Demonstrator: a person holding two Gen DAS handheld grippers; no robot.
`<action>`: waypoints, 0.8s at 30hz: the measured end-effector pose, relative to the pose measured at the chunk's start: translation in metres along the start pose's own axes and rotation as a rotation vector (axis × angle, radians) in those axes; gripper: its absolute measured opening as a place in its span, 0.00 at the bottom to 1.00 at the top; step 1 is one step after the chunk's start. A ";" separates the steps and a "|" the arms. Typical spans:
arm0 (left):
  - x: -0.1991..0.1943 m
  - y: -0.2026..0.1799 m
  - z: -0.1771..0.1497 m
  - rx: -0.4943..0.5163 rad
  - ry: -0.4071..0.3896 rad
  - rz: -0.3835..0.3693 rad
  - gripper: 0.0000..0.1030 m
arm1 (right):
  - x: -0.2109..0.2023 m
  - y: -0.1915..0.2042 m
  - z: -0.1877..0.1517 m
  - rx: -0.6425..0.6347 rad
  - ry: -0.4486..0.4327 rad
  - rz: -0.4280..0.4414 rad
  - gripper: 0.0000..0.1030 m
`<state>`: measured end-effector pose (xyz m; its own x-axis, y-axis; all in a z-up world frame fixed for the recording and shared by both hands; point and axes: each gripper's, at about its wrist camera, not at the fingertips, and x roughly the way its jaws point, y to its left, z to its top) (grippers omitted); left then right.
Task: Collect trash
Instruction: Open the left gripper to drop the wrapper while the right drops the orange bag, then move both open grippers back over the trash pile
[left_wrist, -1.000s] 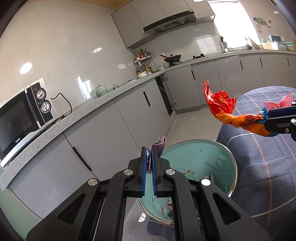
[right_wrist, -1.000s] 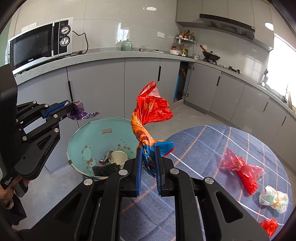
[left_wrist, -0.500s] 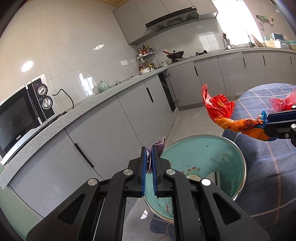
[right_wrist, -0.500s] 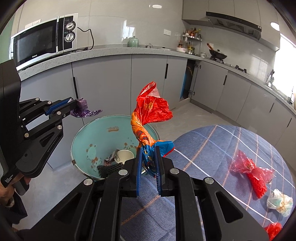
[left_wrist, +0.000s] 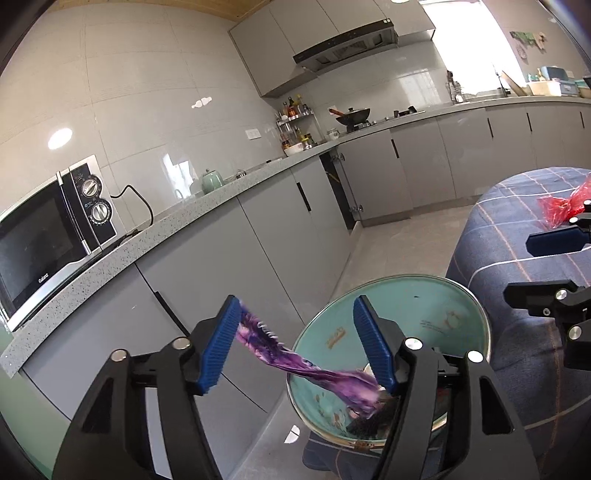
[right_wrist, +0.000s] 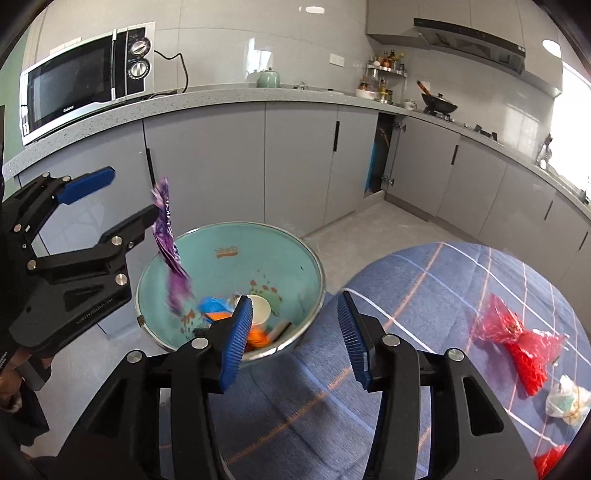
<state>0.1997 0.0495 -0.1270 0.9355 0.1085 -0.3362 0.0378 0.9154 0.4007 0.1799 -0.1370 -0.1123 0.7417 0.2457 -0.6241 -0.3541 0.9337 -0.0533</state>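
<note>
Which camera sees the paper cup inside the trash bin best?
The right wrist view. It looks down into the round teal trash bin, so the white paper cup shows clearly among the other trash. In the left wrist view only a pale sliver, perhaps the cup, peeks out behind the left gripper's right finger.

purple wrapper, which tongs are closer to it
Left. The purple wrapper is falling right beside the opening left tongs, over the bin. The right tongs, opening and empty, sit farther off at the bin's near rim.
</note>
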 end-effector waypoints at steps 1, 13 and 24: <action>-0.001 -0.001 0.000 -0.002 -0.004 0.008 0.75 | -0.002 -0.002 -0.002 0.004 -0.002 -0.007 0.50; -0.022 -0.019 0.007 0.039 -0.034 0.005 0.91 | -0.045 -0.032 -0.029 0.066 -0.019 -0.082 0.66; -0.036 -0.030 0.011 0.048 -0.039 0.004 0.94 | -0.108 -0.074 -0.066 0.133 -0.026 -0.233 0.72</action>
<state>0.1690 0.0139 -0.1172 0.9485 0.0959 -0.3020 0.0502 0.8955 0.4422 0.0883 -0.2498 -0.0918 0.8094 0.0253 -0.5868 -0.0954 0.9915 -0.0889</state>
